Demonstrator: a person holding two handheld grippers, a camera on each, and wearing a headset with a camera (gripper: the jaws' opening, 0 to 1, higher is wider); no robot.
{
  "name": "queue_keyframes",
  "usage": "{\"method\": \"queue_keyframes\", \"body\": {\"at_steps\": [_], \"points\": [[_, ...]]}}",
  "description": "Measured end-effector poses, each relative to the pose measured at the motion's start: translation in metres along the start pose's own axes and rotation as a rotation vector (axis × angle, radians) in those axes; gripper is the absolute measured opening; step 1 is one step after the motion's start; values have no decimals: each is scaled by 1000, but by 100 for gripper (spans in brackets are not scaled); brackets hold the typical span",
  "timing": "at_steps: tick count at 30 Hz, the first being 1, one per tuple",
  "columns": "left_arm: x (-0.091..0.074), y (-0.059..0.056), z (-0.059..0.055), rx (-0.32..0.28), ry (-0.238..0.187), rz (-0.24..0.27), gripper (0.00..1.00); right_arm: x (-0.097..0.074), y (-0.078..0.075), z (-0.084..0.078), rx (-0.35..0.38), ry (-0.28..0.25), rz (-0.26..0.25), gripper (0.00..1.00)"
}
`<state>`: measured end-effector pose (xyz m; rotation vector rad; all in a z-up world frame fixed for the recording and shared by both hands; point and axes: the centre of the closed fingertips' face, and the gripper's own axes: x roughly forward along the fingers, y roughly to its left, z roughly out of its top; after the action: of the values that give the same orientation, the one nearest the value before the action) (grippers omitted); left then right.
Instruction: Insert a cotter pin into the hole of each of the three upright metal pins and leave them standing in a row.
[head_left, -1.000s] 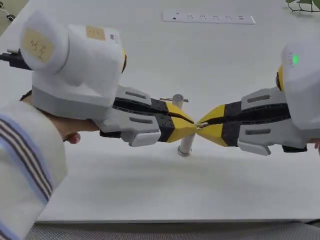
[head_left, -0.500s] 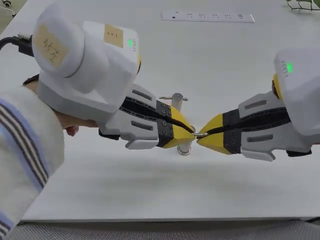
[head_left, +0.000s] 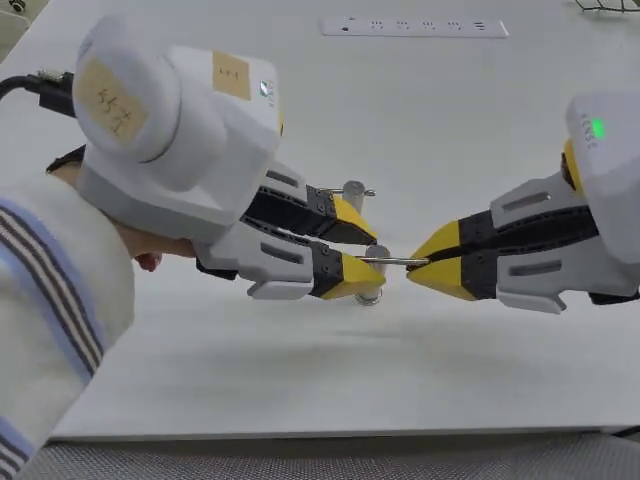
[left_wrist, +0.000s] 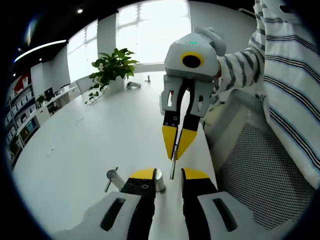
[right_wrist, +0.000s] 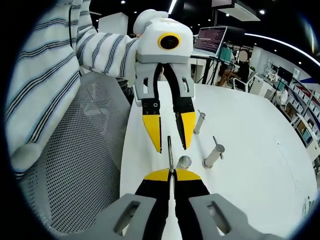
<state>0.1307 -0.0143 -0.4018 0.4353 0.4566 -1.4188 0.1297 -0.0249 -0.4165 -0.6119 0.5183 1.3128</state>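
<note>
My right gripper (head_left: 414, 262) is shut on a thin cotter pin (head_left: 385, 261) that lies level and points left. The cotter pin's free end reaches between the spread jaws of my left gripper (head_left: 372, 257), which is open and touches nothing. An upright metal pin (head_left: 370, 292) stands on the table just behind the fingertips, partly hidden. A second metal pin (head_left: 353, 191) further back carries a cotter pin through its top. The right gripper view shows the held cotter pin (right_wrist: 169, 150), the near pin (right_wrist: 183, 162), the pinned one (right_wrist: 214, 155) and a third pin (right_wrist: 199, 122).
A white power strip (head_left: 415, 27) lies at the far side of the white table (head_left: 300, 370), whose front edge runs just below the grippers. A potted plant (left_wrist: 112, 67) stands at the table's far end. A mesh chair (right_wrist: 85, 165) sits beside the table.
The left gripper's jaws, which met the right gripper's tips at the cotter pin, have opened and let it go. The right gripper still holds the cotter pin.
</note>
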Motion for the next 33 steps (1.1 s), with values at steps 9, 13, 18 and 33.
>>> {"method": "queue_keyframes", "body": {"at_steps": [9, 13, 18, 33], "points": [[7, 7, -7, -14, 31, 15, 18, -8, -5, -14, 34, 9, -32, 0], [10, 13, -12, -19, 45, 21, 18, -9, -8, -22, 53, 16, -38, 0], [13, 18, -17, -27, 59, 28, 17, -9, -12, -32, 73, 30, -46, 0], [20, 22, -28, -32, 97, 32, 12, 4, -21, -50, 92, 54, -26, 0]]}}
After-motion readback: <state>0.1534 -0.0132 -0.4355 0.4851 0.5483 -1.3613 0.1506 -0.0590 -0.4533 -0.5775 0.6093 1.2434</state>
